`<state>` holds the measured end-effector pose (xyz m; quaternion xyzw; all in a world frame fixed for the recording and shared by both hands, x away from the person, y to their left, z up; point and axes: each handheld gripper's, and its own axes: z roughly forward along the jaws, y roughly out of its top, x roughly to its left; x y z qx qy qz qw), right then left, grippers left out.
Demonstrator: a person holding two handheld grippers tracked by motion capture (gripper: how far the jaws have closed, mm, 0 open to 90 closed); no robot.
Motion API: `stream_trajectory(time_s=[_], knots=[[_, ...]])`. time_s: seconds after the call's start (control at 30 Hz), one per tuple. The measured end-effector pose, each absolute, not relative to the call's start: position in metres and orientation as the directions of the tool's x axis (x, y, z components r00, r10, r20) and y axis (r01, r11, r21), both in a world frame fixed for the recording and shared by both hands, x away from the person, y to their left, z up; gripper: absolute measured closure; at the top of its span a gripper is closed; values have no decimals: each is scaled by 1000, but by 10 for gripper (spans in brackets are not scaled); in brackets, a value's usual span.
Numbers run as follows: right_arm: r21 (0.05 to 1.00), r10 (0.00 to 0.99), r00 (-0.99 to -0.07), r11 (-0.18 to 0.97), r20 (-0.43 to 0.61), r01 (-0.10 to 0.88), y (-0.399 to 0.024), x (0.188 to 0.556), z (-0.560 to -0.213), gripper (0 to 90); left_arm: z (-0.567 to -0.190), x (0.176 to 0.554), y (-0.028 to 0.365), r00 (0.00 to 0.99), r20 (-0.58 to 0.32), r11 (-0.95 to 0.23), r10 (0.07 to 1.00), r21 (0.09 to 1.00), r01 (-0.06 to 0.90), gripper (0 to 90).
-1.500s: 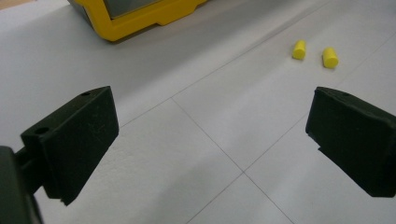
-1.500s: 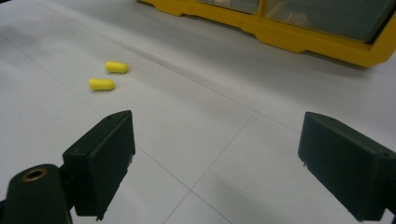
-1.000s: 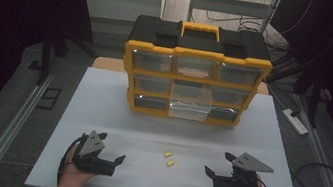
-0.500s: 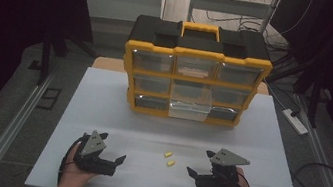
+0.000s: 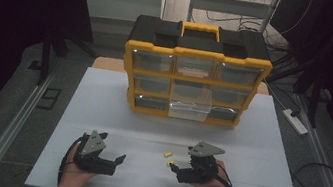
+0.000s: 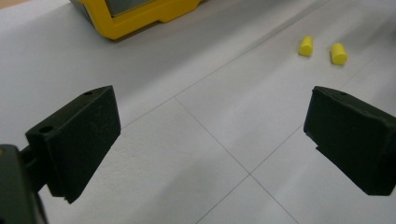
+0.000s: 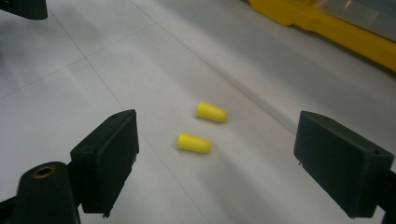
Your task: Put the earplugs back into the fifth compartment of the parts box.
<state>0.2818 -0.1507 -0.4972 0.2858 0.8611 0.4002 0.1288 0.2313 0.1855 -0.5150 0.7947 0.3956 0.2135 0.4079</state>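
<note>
Two small yellow foam earplugs (image 5: 167, 154) (image 5: 171, 163) lie on the white table (image 5: 101, 108), front of centre. In the right gripper view the earplugs (image 7: 211, 112) (image 7: 194, 143) lie just ahead of my open right gripper (image 7: 219, 161), about level with its jaw tips and untouched. From the high view, the right gripper (image 5: 176, 170) points left, its jaw tips beside the nearer plug. My left gripper (image 5: 115, 164) rests open at the front left, pointing right. Its own view has the left gripper (image 6: 212, 140) holding nothing and the earplugs (image 6: 306, 45) (image 6: 339, 53) far off at upper right.
A black and yellow drawer organizer (image 5: 197, 73) stands at the back of the table, its bottom middle clear drawer (image 5: 190, 109) pulled out. Its yellow base edge (image 7: 327, 25) runs across the right gripper view's top. A power strip (image 5: 294, 121) lies on the floor to the right.
My right gripper has slid left across the table, up to the two earplugs. The left gripper has stayed put and the plugs have not moved.
</note>
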Motion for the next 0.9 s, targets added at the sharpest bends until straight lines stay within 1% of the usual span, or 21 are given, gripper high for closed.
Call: stream_trajectory(time_s=[0.17,0.27,0.53,0.7,0.87,0.9], knots=[[728,589,-808,560,-13,396,-137,285,-504,170,-516,232,185,598,14,-356,802,815,458,34],[711,590,-808,568,0,414,-131,288,-509,189,-516,232,185,596,11,-354,803,813,462,34],[689,583,-812,600,-30,405,-122,291,-518,272,-517,233,185,597,11,-357,802,810,465,34],[673,575,-817,618,-34,407,-119,293,-523,375,-517,232,185,597,10,-356,802,809,467,35],[657,578,-815,632,-46,411,-118,293,-527,442,-517,233,185,599,12,-360,801,809,465,35],[657,577,-816,629,-37,415,-118,293,-527,474,-517,233,185,599,12,-361,801,808,466,35]])
